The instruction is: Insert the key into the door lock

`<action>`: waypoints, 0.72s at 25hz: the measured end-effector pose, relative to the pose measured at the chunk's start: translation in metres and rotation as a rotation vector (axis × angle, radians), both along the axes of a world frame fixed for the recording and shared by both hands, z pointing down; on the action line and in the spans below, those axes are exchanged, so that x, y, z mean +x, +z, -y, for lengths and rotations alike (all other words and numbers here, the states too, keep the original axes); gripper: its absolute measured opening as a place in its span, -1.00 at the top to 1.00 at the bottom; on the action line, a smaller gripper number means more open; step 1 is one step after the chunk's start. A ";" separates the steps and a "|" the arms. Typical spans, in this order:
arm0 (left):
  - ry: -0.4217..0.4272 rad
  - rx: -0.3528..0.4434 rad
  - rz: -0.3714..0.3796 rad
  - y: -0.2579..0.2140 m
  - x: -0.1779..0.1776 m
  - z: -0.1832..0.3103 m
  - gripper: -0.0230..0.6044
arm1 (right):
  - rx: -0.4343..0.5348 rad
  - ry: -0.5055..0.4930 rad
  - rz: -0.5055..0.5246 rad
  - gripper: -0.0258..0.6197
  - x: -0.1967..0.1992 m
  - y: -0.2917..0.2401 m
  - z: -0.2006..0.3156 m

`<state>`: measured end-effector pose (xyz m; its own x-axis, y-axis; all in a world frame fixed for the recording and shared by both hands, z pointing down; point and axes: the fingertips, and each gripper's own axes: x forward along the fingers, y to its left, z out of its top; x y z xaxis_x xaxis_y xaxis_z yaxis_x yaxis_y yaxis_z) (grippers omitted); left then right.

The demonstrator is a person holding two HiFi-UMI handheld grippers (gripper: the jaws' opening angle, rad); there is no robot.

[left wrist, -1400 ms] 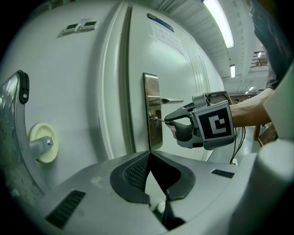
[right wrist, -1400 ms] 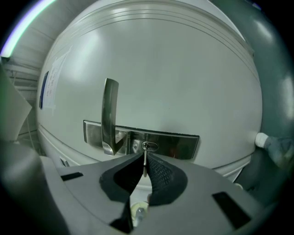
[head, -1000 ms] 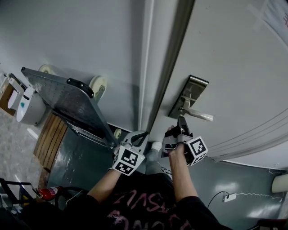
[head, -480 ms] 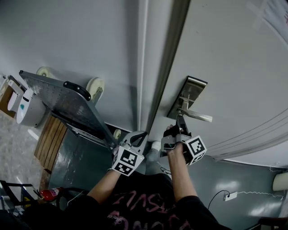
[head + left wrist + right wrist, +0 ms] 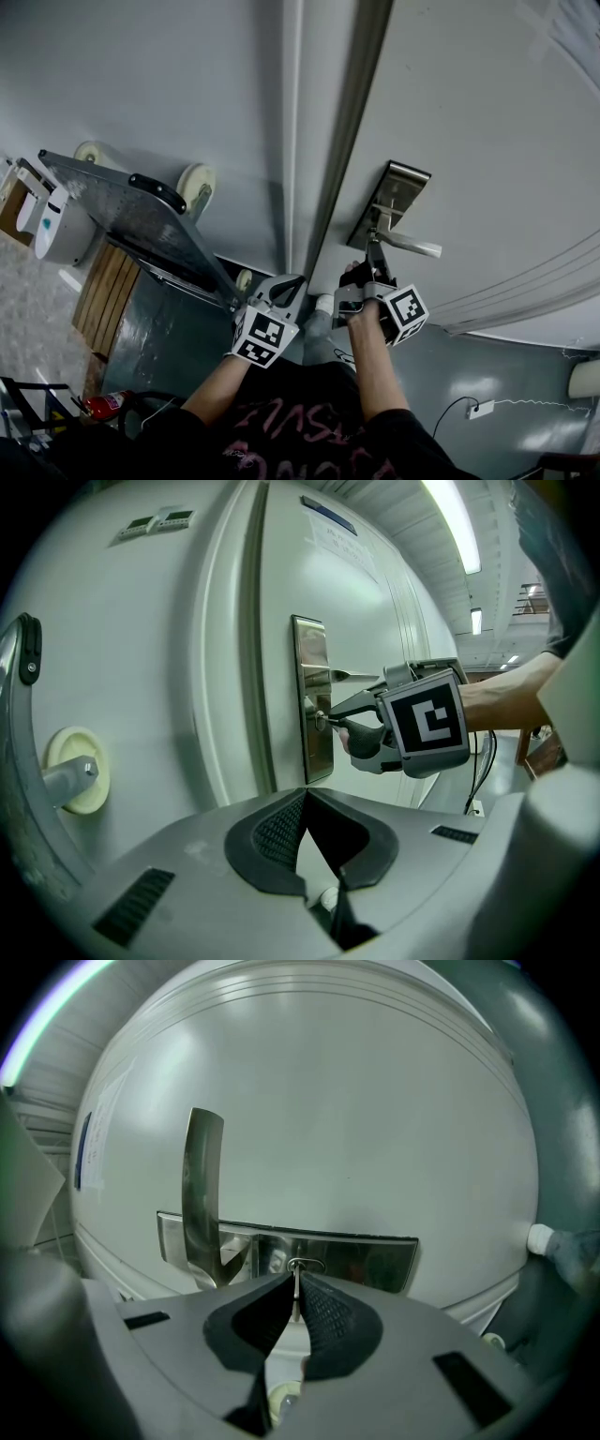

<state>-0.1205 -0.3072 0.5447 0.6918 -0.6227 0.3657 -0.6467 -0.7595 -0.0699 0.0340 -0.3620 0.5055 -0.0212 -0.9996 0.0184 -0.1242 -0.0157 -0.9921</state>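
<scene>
A steel lock plate (image 5: 395, 199) with a lever handle (image 5: 410, 244) is fixed on the white door (image 5: 469, 112). My right gripper (image 5: 374, 251) is shut on a thin key (image 5: 296, 1285), seen edge-on between its pads. The key's tip meets the round keyhole cylinder (image 5: 303, 1265) on the plate (image 5: 356, 1262), just beside the handle (image 5: 202, 1190). How deep it sits cannot be told. In the left gripper view the right gripper (image 5: 413, 721) holds the key (image 5: 329, 723) against the plate (image 5: 312, 696). My left gripper (image 5: 285, 292) hangs left of the door edge, shut and empty (image 5: 302, 797).
A flat metal hand cart (image 5: 141, 225) with pale wheels (image 5: 198, 178) leans on the wall at left. Below it lie wooden boards (image 5: 103, 281), a white container (image 5: 56, 220) and a red extinguisher (image 5: 97, 403). A cable and socket (image 5: 478, 410) sit low at right.
My right gripper has crept a little up toward the lock plate, bringing the key to the keyhole. The left gripper has hardly moved.
</scene>
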 end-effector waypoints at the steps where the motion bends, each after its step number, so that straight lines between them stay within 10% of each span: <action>1: -0.001 0.000 -0.001 0.000 0.000 0.001 0.89 | 0.000 -0.002 -0.003 0.67 0.000 0.000 0.000; 18: 0.005 -0.012 0.020 0.003 0.006 0.002 0.89 | 0.000 -0.022 -0.012 0.67 0.002 0.001 0.007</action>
